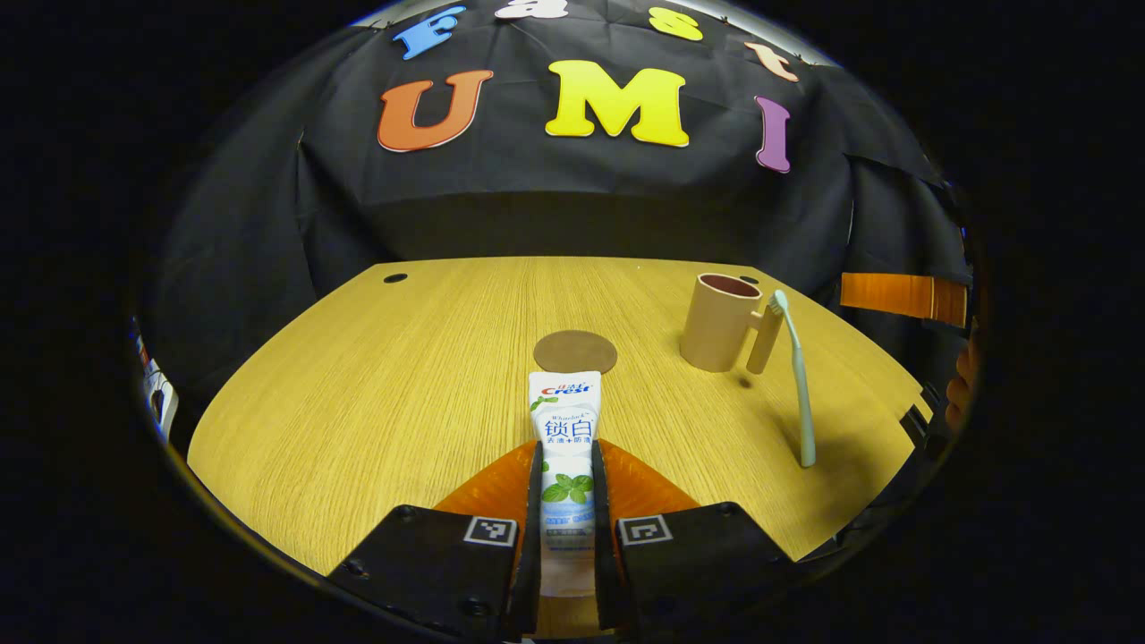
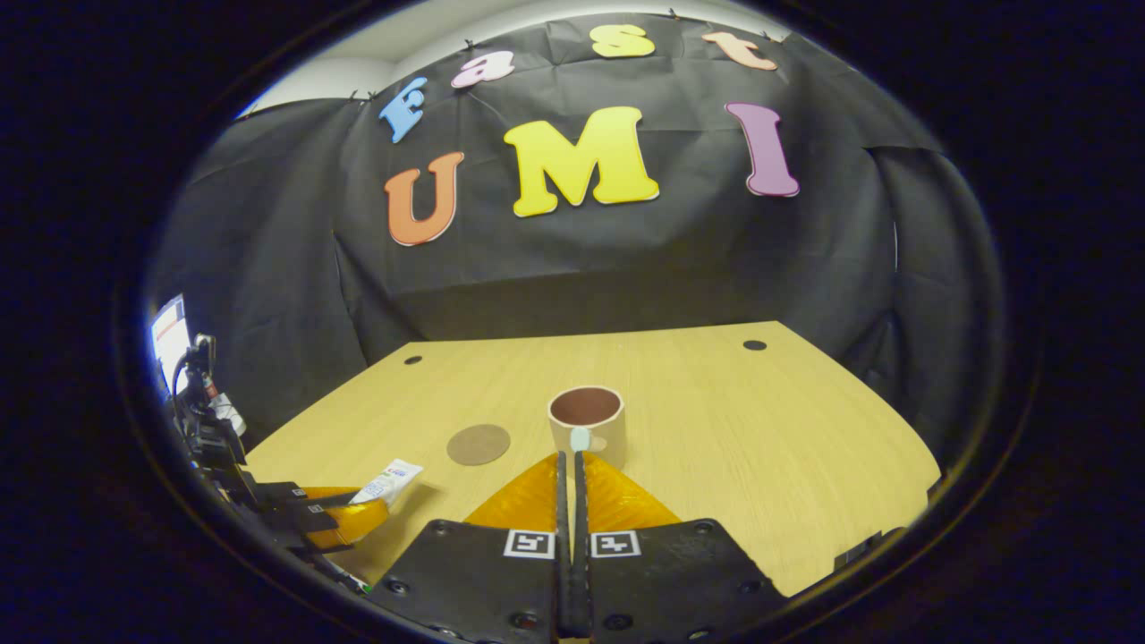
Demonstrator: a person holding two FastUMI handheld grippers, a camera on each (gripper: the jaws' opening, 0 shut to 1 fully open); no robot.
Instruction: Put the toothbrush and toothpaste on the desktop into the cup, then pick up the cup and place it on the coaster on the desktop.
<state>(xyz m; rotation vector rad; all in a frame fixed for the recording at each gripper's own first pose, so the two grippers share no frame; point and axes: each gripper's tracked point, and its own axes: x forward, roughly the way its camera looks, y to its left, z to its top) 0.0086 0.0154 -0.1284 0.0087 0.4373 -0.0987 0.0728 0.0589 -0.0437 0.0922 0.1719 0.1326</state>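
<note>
My left gripper is shut on a white toothpaste tube, whose far end sticks out toward the round brown coaster. A beige cup stands to the right with its handle facing right. A pale toothbrush stands tilted, head by the handle's top and lower end on the table. My right gripper is shut with nothing visible between its fingers, aimed at the cup; the brush head shows just past its tips. The coaster and the left gripper with the tube lie to the left.
The wooden table has cable holes near its back corners. A part of the other gripper and a hand show at the right rim. A lit screen and cabled gear stand off the table's left.
</note>
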